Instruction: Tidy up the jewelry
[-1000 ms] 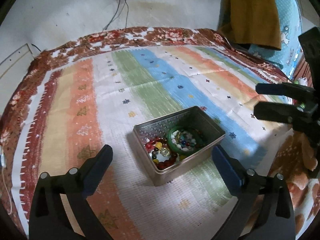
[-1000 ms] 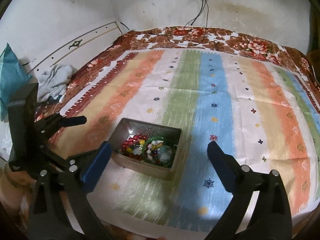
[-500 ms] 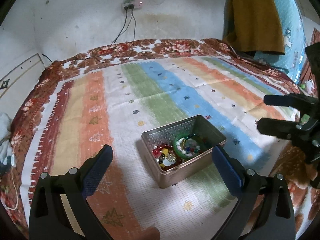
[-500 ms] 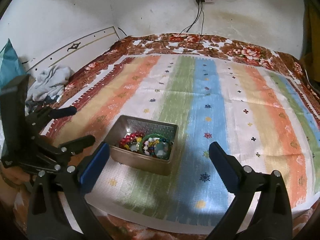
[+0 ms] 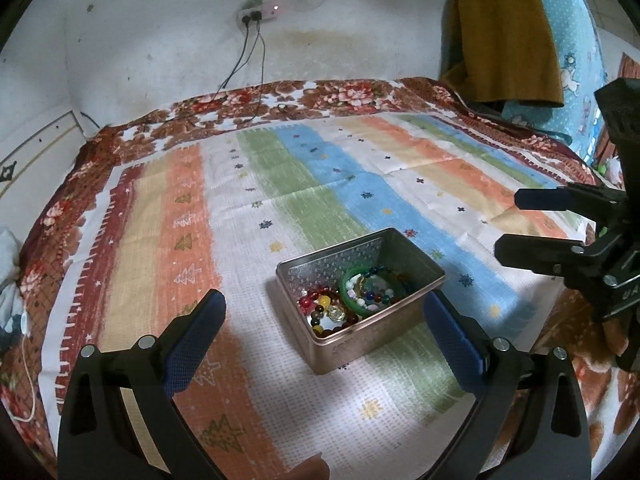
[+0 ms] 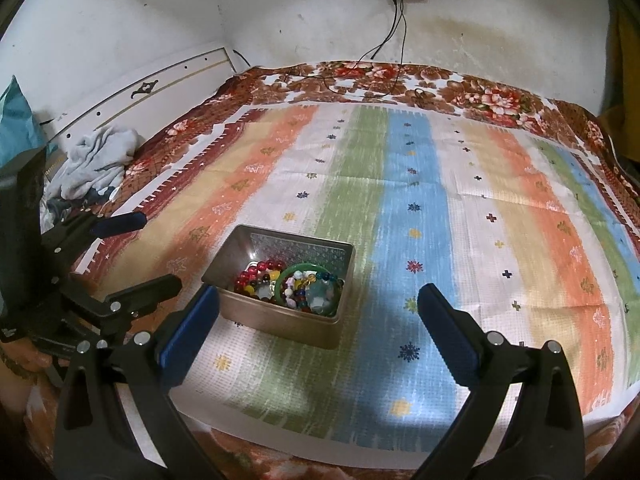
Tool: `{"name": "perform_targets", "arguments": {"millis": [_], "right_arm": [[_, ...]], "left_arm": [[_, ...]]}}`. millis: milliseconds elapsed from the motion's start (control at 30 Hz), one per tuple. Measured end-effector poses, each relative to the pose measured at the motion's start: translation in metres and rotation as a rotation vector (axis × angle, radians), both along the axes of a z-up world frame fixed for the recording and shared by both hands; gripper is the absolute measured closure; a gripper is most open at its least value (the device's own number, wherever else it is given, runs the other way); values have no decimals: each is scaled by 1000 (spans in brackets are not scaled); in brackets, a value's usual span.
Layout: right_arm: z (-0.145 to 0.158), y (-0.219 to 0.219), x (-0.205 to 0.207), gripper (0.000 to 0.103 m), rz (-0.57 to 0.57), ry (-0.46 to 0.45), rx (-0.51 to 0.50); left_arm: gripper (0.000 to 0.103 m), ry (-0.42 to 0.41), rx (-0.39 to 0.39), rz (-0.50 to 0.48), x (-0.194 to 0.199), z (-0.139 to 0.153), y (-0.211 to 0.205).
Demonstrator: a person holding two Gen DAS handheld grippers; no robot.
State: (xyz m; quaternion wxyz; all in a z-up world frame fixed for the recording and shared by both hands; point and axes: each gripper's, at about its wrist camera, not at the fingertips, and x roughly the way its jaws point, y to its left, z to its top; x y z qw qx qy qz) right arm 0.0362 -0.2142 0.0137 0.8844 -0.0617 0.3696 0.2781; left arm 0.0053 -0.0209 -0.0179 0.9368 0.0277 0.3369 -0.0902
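A metal tin [image 5: 412, 276] [image 6: 228, 280] stands open on the striped cloth. It holds a green bangle [image 5: 347, 300] [image 6: 304, 269], a red bead bracelet [image 5: 316, 294] [image 6: 260, 267] and several mixed-colour beads. My left gripper [image 5: 324, 318] is open and empty, held above and short of the tin; it also shows in the right wrist view [image 6: 140, 248] left of the tin. My right gripper [image 6: 320, 320] is open and empty, near the tin's front edge; it shows in the left wrist view [image 5: 516, 222] right of the tin.
The striped cloth [image 6: 440, 220] lies over a floral bedspread [image 6: 480, 92]. A grey garment [image 6: 96, 160] lies at the bed's left edge. Cables [image 6: 384, 40] hang from a wall socket. A mustard cloth [image 5: 508, 28] and blue pillow [image 5: 576, 60] stand at the back right.
Both grippers have pulled back and tilted up, so more of the wall and bed shows. The tin and its jewelry have not moved. Both grippers stay open.
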Motion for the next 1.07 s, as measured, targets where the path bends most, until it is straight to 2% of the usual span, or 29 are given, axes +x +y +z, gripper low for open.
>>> {"name": "perform_targets", "arguments": {"millis": [733,933,1067], "right_arm": [[-8,2,3,5,5,22,-32],[-8,1,3,5,5,23,-31],[-8,2,3,5,6,22,-33]], "left_arm": [[6,-12,-27,-5,-4,-1,3],[6,33,-34,15,2,-6,6],[6,36,-41,19,2,-6,8]]}}
